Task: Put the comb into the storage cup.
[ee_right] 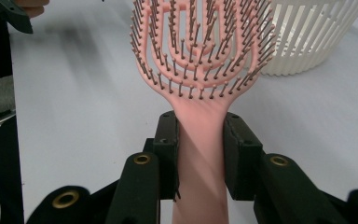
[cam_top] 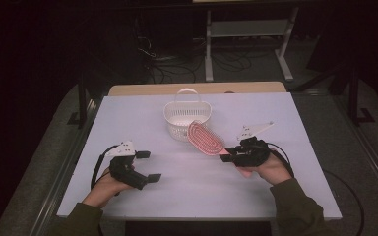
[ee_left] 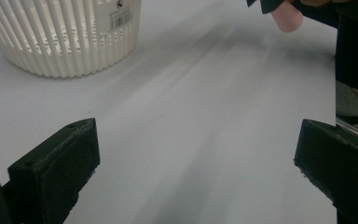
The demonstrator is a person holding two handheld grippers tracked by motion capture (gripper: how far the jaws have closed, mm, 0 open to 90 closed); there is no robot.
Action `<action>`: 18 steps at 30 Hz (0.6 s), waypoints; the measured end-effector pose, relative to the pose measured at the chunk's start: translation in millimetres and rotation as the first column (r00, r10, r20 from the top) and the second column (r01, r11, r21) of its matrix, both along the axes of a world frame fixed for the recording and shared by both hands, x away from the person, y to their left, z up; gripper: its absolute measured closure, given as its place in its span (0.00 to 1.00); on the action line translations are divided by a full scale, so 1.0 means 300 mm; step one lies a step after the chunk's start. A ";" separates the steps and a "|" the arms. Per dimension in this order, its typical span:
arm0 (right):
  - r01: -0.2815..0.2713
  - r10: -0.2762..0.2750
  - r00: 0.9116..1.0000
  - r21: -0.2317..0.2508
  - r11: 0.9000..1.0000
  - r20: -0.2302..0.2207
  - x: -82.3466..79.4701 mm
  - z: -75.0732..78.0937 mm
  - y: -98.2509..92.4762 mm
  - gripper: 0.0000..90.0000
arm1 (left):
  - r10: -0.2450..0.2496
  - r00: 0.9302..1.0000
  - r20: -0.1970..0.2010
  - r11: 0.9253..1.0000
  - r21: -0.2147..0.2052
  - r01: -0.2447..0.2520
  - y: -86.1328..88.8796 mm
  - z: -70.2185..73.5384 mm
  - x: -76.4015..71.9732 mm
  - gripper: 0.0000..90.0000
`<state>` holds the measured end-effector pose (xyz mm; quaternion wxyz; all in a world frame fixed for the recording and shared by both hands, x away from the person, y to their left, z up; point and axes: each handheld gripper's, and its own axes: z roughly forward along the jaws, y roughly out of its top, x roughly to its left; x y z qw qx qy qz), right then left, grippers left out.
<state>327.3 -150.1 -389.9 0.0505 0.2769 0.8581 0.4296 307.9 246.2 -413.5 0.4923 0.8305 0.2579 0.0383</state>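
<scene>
High view shows a pale table top (cam_top: 187,182) with a person's two forearms coming in from the bottom edge, each hand holding a black two-jaw gripper. The right gripper (cam_top: 225,156) pinches the handle of a pink hairbrush (cam_top: 205,138), whose oval head points up and to the left, bristles upward, and ends right at the near side of a white slatted basket (cam_top: 187,118); from this angle I cannot tell whether the head touches the basket's wall or only overlaps it. That basket stands at mid-table toward the far edge, with an arched handle over its top. Right gripper view makes the grip plain: both black jaws press against the two sides of the hairbrush's (ee_right: 200,70) narrow handle, the bristled head rises beyond them, and the basket (ee_right: 312,37) stands behind it to the right. The left gripper (cam_top: 149,166) rests low over the table's near left part, well apart from the basket and the hairbrush, its jaws spread wide with nothing between them. Left gripper view confirms this, with the two jaws standing far apart at the bottom corners and bare table top between them; the basket (ee_left: 70,37) sits at the upper left, and the hairbrush's pink handle end (ee_left: 286,18) pokes out at the top right.
</scene>
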 end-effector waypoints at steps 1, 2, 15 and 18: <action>0.000 0.000 1.000 0.000 1.000 0.000 0.000 0.000 0.000 0.77 | -0.002 1.000 -0.001 1.000 0.000 0.002 -0.004 0.003 0.006 0.00; 0.001 -0.001 1.000 -0.002 1.000 0.002 0.002 0.000 0.001 0.77 | -0.005 1.000 -0.002 1.000 0.005 0.005 -0.009 0.005 0.012 0.00; 0.006 -0.005 1.000 -0.005 1.000 0.016 0.013 0.007 0.004 0.77 | -0.033 0.999 0.018 0.999 -0.006 0.033 -0.069 0.037 0.065 0.00; 0.006 -0.006 1.000 -0.003 1.000 0.020 0.012 0.010 0.002 0.77 | -0.035 0.999 0.018 0.999 -0.012 0.036 -0.081 0.037 0.077 0.00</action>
